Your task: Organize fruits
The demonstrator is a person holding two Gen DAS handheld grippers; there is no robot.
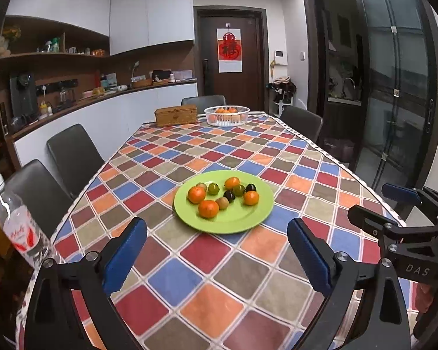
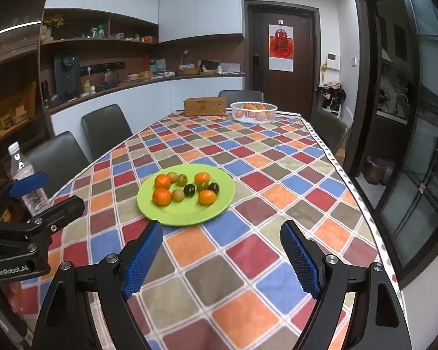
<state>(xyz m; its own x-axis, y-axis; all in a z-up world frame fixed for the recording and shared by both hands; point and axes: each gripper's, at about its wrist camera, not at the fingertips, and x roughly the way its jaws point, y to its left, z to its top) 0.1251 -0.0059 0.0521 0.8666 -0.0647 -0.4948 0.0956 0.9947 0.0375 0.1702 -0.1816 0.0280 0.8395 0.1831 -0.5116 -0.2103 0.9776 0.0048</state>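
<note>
A green plate [image 1: 248, 221] [image 2: 187, 215] lies on the checkered tablecloth and holds several small fruits: orange mandarins [image 1: 208, 208] [image 2: 161, 196], green ones [image 1: 213, 188], dark ones [image 1: 229, 195] [image 2: 189, 190] and brownish ones [image 1: 222, 203]. My left gripper [image 1: 217, 252] is open and empty, above the cloth just short of the plate. My right gripper [image 2: 221, 255] is open and empty, also short of the plate; it shows at the right edge of the left wrist view [image 1: 376, 204]. A white basket [image 1: 227, 115] [image 2: 253, 112] with oranges stands at the far end.
A woven box [image 1: 176, 115] [image 2: 205, 106] sits beside the basket. A water bottle [image 1: 17, 224] [image 2: 27, 180] stands at the table's left edge. Dark chairs [image 1: 70, 157] [image 2: 106, 134] line the left side and far end. The table's right edge [image 2: 362, 201] borders a glass door.
</note>
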